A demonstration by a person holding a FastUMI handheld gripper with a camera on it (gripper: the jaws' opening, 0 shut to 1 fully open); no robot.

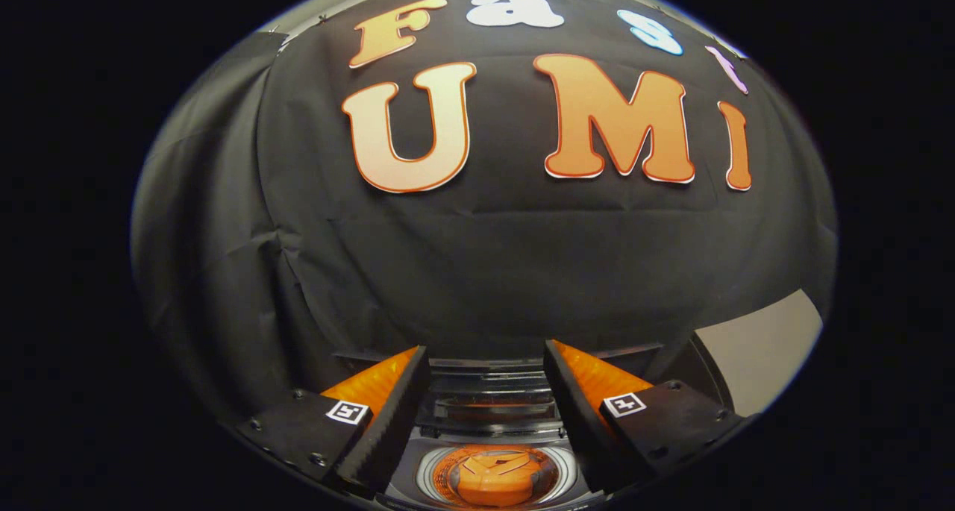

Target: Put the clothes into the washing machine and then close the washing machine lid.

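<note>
While the gripper hangs with fingers spread and holding nothing, the washer sits below between them, lid raised; orange clothes lie inside.

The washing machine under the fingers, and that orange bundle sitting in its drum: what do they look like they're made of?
The washing machine looks like grey moulded plastic with a smooth, slightly glossy finish. Its drum rim shines in bright rings, so probably polished metal. The orange bundle looks like soft matte cloth, folded with creases, though the glow makes this uncertain. The gripper has its fingers spread open above it, holding nothing.
</note>
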